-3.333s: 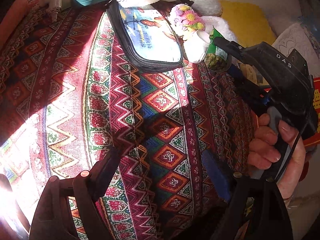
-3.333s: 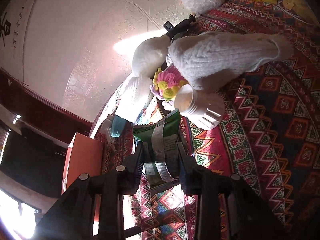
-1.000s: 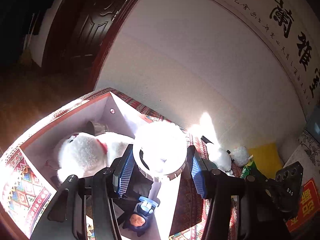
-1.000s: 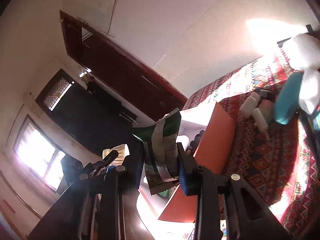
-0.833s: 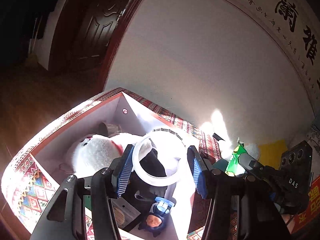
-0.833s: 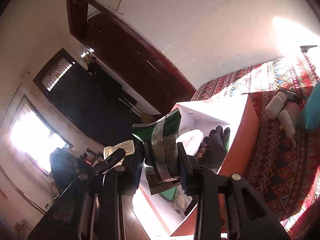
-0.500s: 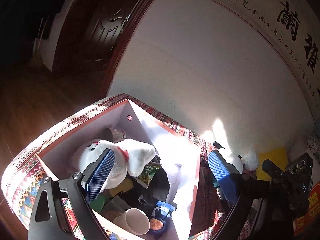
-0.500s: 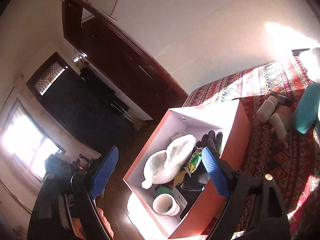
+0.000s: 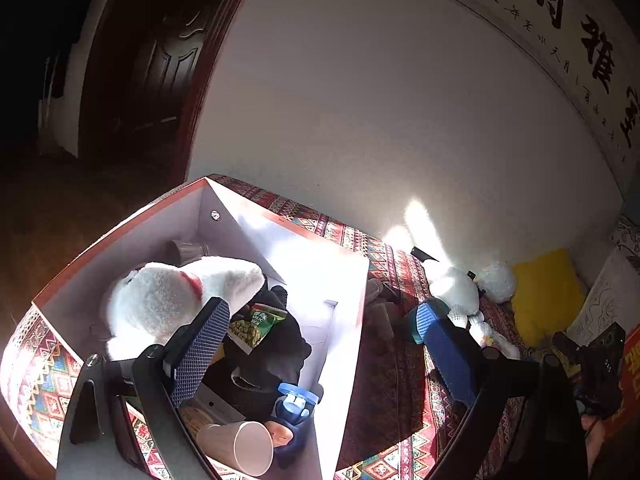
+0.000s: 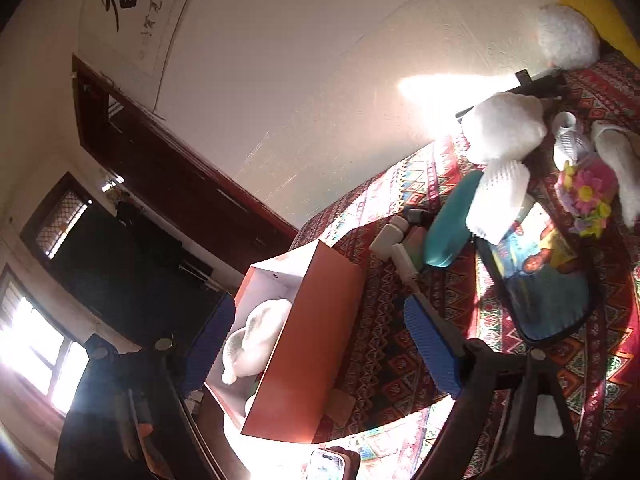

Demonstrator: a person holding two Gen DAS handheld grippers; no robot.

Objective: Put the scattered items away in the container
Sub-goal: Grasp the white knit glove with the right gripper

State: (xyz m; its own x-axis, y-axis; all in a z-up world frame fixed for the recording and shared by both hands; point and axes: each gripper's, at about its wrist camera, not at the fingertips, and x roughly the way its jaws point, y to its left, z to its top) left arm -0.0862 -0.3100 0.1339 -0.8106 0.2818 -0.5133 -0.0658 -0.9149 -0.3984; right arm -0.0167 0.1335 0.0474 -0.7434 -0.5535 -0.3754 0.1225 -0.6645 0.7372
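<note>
The orange box (image 9: 362, 280) with a white inside stands at the left end of the patterned cloth. In it lie a white plush toy (image 9: 168, 296), a green snack packet (image 9: 256, 326), a white cup (image 9: 244, 446) on its side, a small blue doll (image 9: 294, 412) and something black. My left gripper (image 9: 320, 320) hangs open above the box with nothing between its fingers. In the right wrist view my right gripper (image 10: 316, 328) is open too and holds nothing, with the box's orange wall (image 10: 312, 340) beyond the gap between its fingers.
Scattered on the cloth (image 10: 400, 360) are white bottles (image 10: 388, 236), a teal case (image 10: 448, 228), a zipped picture pouch (image 10: 540, 280), knitted flowers (image 10: 586, 196) and white plush pieces (image 10: 504, 128). A wall runs behind. A yellow cushion (image 9: 544, 292) lies far right.
Both grippers opened. The white cup left my left gripper and the green packet left my right one, and both now lie in the box. My right gripper swung towards the cloth.
</note>
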